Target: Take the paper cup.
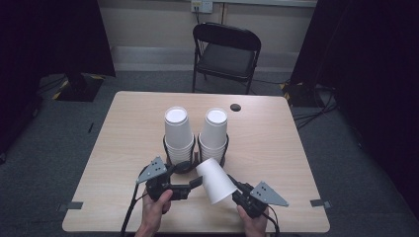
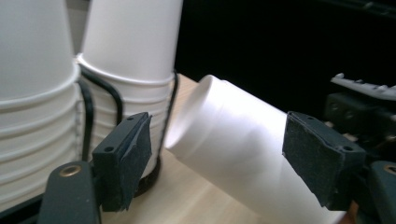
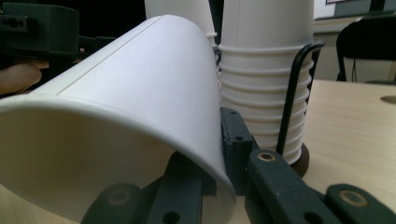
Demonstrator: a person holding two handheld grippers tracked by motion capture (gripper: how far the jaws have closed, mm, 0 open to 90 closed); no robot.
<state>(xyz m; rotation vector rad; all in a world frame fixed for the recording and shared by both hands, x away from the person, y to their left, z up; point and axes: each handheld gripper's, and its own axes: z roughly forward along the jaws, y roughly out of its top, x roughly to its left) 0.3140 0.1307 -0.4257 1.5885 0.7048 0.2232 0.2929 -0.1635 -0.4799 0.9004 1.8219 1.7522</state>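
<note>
Right gripper (image 1: 235,191) is clamped on the cup (image 1: 215,180) at its rim, one jaw inside the mouth, one outside on the wall. That pinch lets me hold the cup tilted in the air just above the worktop (image 1: 276,148), base pointing up and toward the two stacks (image 1: 178,131), mouth toward me.

Left gripper (image 1: 193,183) sits at the base end of the cup. Its jaws stand apart with the cup between them; in the left gripper view the near pad (image 2: 127,161) has a visible gap to the wall, so I read it as not gripping yet. The far pad (image 2: 317,161) is close to the cup, contact unclear.

The stacks stand upside down in black wire holders (image 1: 166,148) mid-worktop, just beyond the cup. Holders keep them upright.

My read: handing the cup over, or steadying the base so it can be turned. A rim grip alone is weak and may dent thin paper, hence the second gripper at the stiffer base.
</note>
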